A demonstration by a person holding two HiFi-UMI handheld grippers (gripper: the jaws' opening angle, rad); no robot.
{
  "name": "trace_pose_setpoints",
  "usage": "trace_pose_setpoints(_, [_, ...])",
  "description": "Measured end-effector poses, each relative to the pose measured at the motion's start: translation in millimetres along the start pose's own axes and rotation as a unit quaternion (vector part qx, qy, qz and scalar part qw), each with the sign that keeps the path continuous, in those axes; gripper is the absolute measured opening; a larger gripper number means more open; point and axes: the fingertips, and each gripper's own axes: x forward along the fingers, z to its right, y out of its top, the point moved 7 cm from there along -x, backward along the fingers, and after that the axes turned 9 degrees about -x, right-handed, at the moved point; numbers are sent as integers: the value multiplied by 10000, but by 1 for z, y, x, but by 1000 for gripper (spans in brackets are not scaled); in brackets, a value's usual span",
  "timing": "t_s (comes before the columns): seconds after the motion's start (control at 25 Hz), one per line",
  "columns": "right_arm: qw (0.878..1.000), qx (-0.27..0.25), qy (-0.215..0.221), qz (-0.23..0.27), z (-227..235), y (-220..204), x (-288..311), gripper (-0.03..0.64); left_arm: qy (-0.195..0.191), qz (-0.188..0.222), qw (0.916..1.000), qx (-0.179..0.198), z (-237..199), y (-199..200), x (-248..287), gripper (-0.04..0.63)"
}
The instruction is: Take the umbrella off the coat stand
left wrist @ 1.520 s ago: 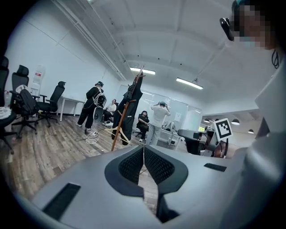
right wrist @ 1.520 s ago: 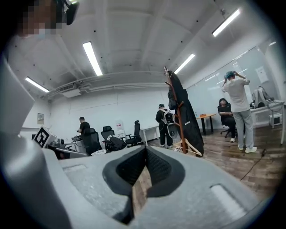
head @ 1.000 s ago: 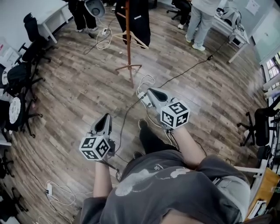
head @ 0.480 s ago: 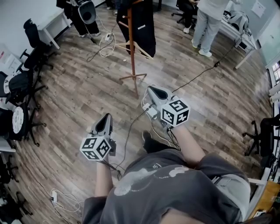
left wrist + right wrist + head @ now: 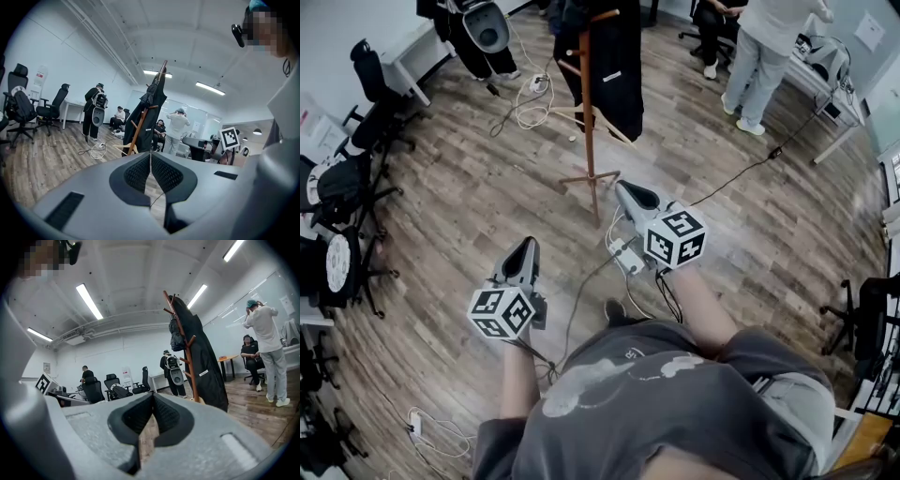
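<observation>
A wooden coat stand (image 5: 589, 131) rises from the plank floor ahead of me, with a long black coat (image 5: 617, 70) hanging on it. In the right gripper view a short dark bundle (image 5: 176, 336), seemingly a folded umbrella, hangs from a peg near the top of the coat stand (image 5: 187, 352). The left gripper view shows the coat stand (image 5: 143, 124) straight ahead, still some way off. My left gripper (image 5: 528, 246) is shut and holds nothing. My right gripper (image 5: 625, 190) is also shut and empty, its tip close to the stand's feet in the head view.
A white power strip (image 5: 626, 255) and cables lie on the floor between my grippers. Office chairs (image 5: 342, 187) line the left side. One person in light clothes (image 5: 761, 56) stands at the back right, and another with a backpack (image 5: 478, 28) at the back left.
The coat stand has come nearer and lower in the head view as I walk towards it. Both grippers travel forward with me and stay shut.
</observation>
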Motion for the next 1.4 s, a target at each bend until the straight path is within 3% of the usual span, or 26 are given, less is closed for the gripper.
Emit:
trace_pose_setpoints(0.44, [9997, 67, -120, 190, 82, 9, 32, -2, -55, 167, 9997, 160, -1, 39, 82, 12])
trace_pose_setpoints(0.76, [9994, 134, -243, 204, 104, 15, 50, -2, -226, 323, 9987, 330, -2, 84, 112, 12])
trace_pose_setpoints(1.04, [9978, 39, -631, 221, 122, 22, 66, -2, -730, 384, 9947, 619, -16, 131, 157, 12])
trace_pose_setpoints(1.4, [9895, 38, -1376, 433, 144, 45, 109, -2, -1492, 83, 9862, 709, -51, 185, 224, 12])
